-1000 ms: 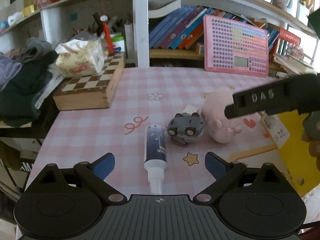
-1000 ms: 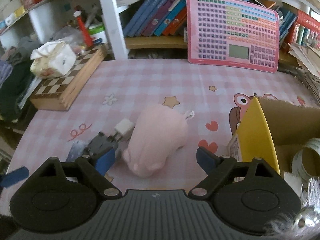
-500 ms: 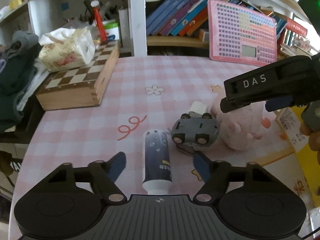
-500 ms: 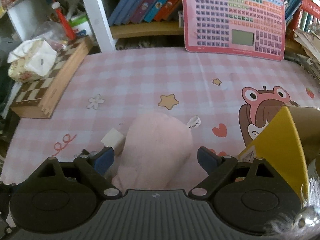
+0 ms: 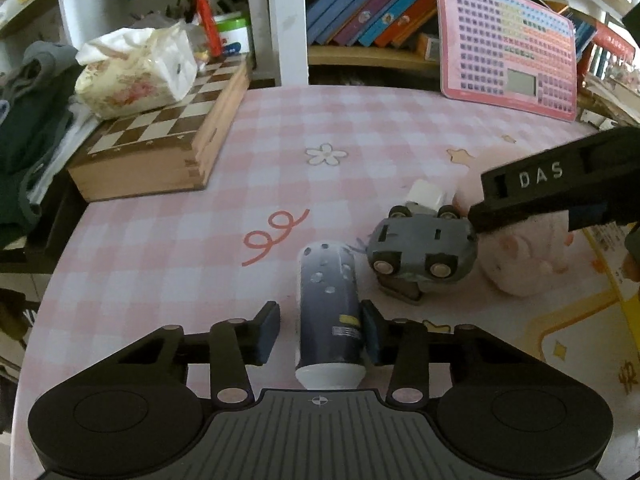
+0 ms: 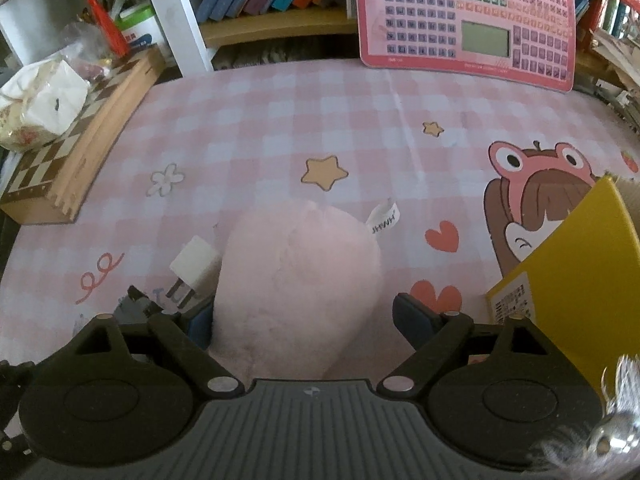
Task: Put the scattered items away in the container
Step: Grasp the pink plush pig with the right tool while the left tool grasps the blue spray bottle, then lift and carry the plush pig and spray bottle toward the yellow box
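A dark blue tube [image 5: 330, 304] with a white cap lies on the pink checked tablecloth. My left gripper [image 5: 319, 332] straddles it with its jaws closing; the right pad touches the tube and a thin gap shows at the left pad. An overturned grey toy car [image 5: 424, 248] and a white charger plug [image 6: 196, 266] lie just beyond. My right gripper [image 6: 304, 320] is lowered over the pink plush toy [image 6: 296, 276], jaws closing slightly, with a gap still at the right pad. Its black housing [image 5: 552, 184] crosses the left wrist view. The yellow cardboard box [image 6: 568, 280] stands to the right.
A wooden chessboard box [image 5: 160, 148] with a tissue pack [image 5: 136, 68] on it sits at the back left. A pink toy keyboard [image 6: 468, 20] leans against the bookshelf. Dark clothes [image 5: 24, 120] hang off the left edge.
The left jaws have narrowed from wide apart to close around the tube. Both grippers have come down and forward; the right one now has the plush between its fingers.
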### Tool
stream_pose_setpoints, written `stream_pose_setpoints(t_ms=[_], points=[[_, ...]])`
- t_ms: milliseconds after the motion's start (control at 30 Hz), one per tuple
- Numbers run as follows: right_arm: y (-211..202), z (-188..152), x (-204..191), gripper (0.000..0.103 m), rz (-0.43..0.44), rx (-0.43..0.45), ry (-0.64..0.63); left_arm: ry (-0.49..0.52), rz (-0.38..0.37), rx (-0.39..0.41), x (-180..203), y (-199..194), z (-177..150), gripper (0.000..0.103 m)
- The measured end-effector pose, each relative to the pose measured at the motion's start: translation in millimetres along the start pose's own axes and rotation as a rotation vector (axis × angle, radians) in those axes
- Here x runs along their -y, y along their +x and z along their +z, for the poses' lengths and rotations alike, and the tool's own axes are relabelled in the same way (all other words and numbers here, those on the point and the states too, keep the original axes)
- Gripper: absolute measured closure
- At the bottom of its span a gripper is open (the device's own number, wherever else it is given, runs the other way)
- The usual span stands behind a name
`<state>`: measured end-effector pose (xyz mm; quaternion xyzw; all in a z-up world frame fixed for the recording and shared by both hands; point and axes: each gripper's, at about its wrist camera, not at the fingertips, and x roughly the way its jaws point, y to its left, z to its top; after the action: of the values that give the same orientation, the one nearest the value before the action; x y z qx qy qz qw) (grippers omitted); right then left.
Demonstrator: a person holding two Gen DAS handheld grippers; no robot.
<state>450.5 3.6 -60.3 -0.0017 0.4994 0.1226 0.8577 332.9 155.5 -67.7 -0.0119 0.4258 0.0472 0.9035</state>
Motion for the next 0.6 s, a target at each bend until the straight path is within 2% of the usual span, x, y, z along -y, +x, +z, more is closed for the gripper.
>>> stream_pose_setpoints(t_ms=[67,167,600], points=[[-1.0,-0.9,1.3,0.033,0.031,0.0,0.001,-0.009,-0.002,-0.001,-1.2,-1.0,0.2,0.072],[-7.1,-0.7,1.1,0.043,0.047,0.013,-0.009,-0.025,-0.015,-0.009,-3.8,-3.9,-1.0,0.072],[-58.8,-22.4,7.3,0.045,0.114,0.087,-0.025,-0.104,-0.069,0.068,-14.9,-50.8,-9.1,0.072]])
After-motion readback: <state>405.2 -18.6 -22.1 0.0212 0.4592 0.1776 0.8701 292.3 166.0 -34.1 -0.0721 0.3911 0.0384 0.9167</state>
